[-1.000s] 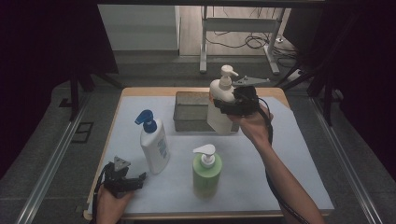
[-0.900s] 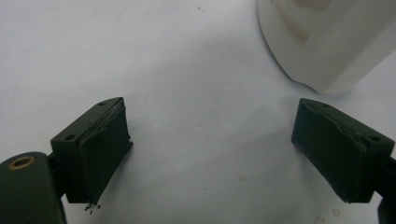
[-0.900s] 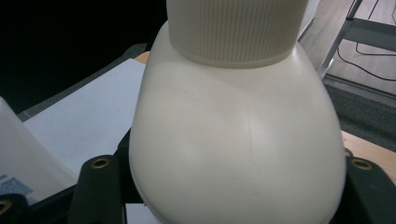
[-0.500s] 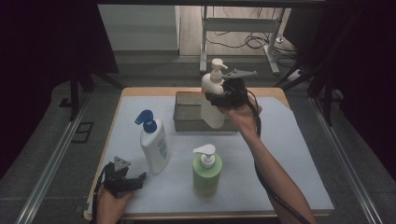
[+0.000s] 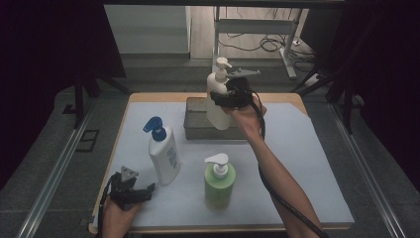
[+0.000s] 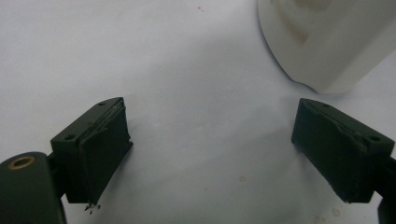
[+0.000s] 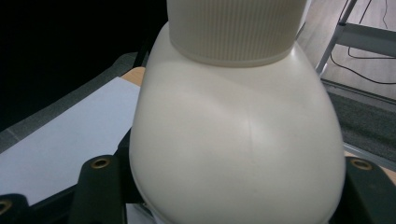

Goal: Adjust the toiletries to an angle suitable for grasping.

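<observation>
A cream pump bottle [image 5: 216, 115] stands upright over the grey tray [image 5: 194, 130] at the back of the table, with my right gripper [image 5: 223, 97] shut on its shoulder. In the right gripper view the cream bottle [image 7: 238, 135] sits between the two black fingers [image 7: 99, 189]. Whether its base touches the tray I cannot tell. My left gripper [image 5: 132, 190] rests open near the front left edge. Its jaws [image 6: 210, 112] are wide apart over white paper, with nothing between them. A white bottle with a blue pump [image 5: 164, 154] stands just beyond it, its base [image 6: 322, 42] close to one jaw.
A green bottle with a white pump [image 5: 218, 181] stands at the front middle of the white-papered table [image 5: 307, 163]. Dark curtains flank both sides. A metal frame and cables lie on the floor beyond the far edge.
My right gripper has carried the cream bottle leftward, from the tray's right end to over its middle. The left gripper and the other bottles have stayed put.
</observation>
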The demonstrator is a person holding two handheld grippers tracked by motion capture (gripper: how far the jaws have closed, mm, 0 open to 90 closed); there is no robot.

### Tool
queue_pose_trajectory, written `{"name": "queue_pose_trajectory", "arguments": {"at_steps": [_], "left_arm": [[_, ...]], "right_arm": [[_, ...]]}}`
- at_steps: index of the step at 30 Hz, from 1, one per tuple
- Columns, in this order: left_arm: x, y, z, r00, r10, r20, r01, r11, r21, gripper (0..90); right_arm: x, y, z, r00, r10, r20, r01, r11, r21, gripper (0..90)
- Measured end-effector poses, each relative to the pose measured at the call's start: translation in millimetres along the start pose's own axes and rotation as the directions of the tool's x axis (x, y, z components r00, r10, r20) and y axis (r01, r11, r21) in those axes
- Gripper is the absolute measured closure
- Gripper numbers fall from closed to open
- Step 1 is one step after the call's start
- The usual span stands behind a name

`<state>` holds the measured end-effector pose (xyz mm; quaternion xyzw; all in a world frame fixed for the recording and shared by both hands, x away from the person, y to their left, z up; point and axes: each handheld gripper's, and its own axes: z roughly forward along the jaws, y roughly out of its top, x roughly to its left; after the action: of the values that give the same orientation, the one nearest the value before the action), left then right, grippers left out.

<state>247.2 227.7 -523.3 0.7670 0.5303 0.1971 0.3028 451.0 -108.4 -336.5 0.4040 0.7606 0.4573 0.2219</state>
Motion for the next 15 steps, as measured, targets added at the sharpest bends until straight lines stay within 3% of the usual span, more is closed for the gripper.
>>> {"name": "queue_pose_trajectory", "arguments": {"at_steps": [9,15], "left_arm": [[0.1,0.0,-0.1,1.0000,0.000,0.001,0.000,1.0000,0.001,11.1],[0.2,0.1,-0.1,1.0000,0.002,0.001,-0.002,1.0000,0.002,11.0]], "right_arm": [[0.7,7.1,13.8,0.9997,-0.003,0.023,0.003,1.000,-0.010,37.2],[0.7,2.7,26.1,0.9994,-0.003,0.034,0.003,1.000,-0.003,37.2]]}}
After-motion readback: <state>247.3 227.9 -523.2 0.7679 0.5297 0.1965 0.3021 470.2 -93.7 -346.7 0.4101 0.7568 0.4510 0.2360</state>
